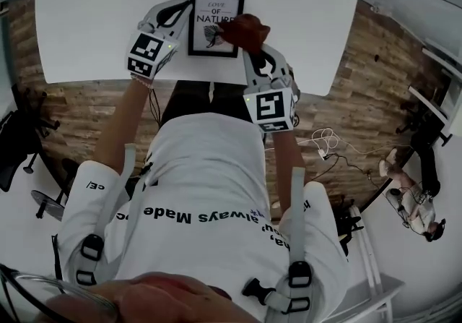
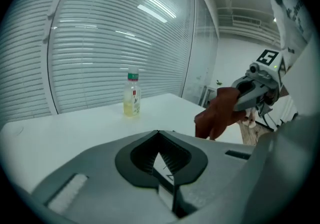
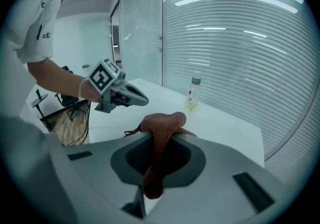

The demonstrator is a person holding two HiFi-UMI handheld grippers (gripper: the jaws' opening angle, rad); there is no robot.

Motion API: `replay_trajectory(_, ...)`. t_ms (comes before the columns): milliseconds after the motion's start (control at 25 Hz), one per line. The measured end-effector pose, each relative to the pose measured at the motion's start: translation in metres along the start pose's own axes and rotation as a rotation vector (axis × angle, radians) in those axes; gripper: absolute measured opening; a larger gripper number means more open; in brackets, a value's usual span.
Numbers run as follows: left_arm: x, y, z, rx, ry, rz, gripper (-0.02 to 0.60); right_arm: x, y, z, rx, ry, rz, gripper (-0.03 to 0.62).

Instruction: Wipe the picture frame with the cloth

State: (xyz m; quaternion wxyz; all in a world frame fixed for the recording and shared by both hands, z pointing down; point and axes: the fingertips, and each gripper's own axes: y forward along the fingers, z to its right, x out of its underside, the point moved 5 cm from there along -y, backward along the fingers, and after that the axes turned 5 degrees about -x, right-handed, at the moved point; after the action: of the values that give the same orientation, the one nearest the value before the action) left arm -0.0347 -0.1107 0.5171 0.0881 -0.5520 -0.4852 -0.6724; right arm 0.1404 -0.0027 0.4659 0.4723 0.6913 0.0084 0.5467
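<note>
White table (image 1: 94, 18) carries the picture frame (image 1: 211, 25), which lies flat near the person's edge, its long axis running away from the person. The right gripper (image 1: 253, 54) pinches the reddish-brown cloth (image 3: 162, 133) between its jaws. The cloth bunches over the lower right part of the frame, so the next stroke should go from there to the left and to the far end. The left gripper (image 1: 185, 11) sits at the frame's left edge with its jaws drawn nearly together, seemingly on that edge. The frame's right corner is hidden under the cloth, and I cannot tell whether the cloth really presses on the glass. Beyond the frame stands a small bottle (image 2: 132, 92).
</note>
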Motion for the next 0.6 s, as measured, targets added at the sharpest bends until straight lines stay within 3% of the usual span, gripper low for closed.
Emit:
replay_trajectory(200,-0.056,-0.067,0.020,-0.010,-0.074,0.145,0.005,-0.064,-0.039,0.010,0.048,0.030,0.155,0.015)
replay_trajectory(360,-0.110,-0.101,0.038,0.001,-0.056,0.279,0.005,-0.114,-0.059,0.013,0.052,0.031,0.288,0.015)
replay_trajectory(600,-0.172,-0.149,0.081,0.026,-0.051,0.397,0.005,-0.161,-0.101,-0.008,0.024,0.032,0.354,0.015)
